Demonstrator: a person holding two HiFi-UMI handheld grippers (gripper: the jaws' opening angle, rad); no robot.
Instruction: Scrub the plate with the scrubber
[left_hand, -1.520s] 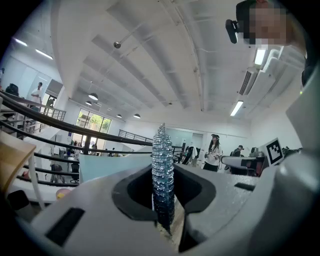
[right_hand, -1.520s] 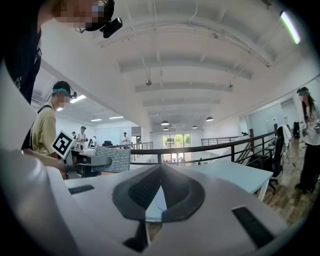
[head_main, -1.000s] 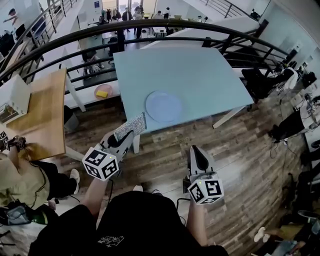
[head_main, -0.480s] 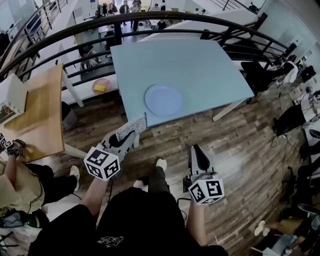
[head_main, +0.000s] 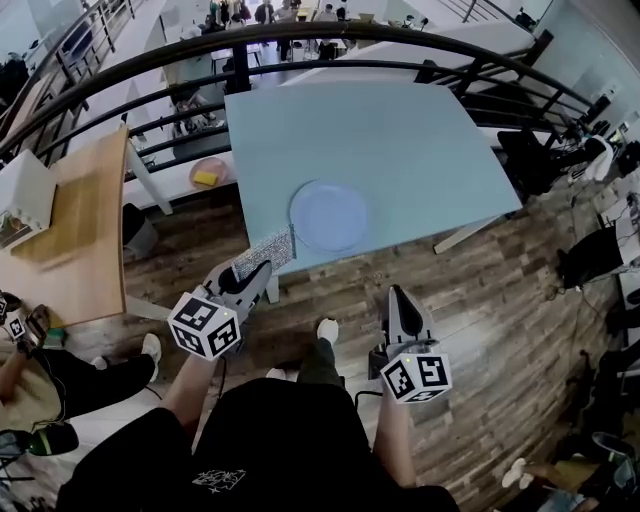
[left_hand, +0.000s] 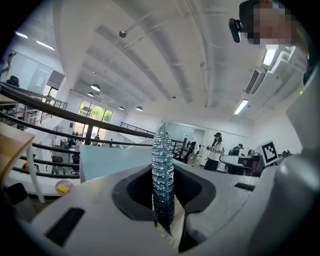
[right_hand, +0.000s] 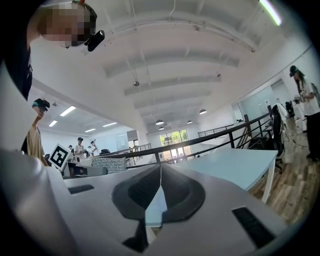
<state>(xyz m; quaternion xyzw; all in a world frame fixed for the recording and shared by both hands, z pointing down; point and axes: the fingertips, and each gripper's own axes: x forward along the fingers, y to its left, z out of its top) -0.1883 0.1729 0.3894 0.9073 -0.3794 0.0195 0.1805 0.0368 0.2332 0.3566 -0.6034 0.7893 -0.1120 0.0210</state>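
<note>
A pale blue plate (head_main: 328, 215) lies near the front edge of the light blue table (head_main: 400, 130). My left gripper (head_main: 258, 270) is shut on a silvery mesh scrubber (head_main: 264, 250), held just off the table's front left corner, short of the plate. In the left gripper view the scrubber (left_hand: 162, 175) stands upright, pinched between the jaws. My right gripper (head_main: 400, 303) is shut with nothing in it, held over the wooden floor in front of the table; its view shows the jaws pressed together (right_hand: 159, 187) and the table (right_hand: 235, 165) ahead.
A dark curved railing (head_main: 330, 40) runs behind the table. A wooden table (head_main: 75, 230) stands at the left with a seated person (head_main: 40, 370) beside it. A pink dish with a yellow thing (head_main: 206, 174) rests on a white surface at the left. Office chairs stand at the right.
The table and plate have come slightly nearer in the head view as the person steps forward, a foot now showing. Both grippers keep their hold and pose.
</note>
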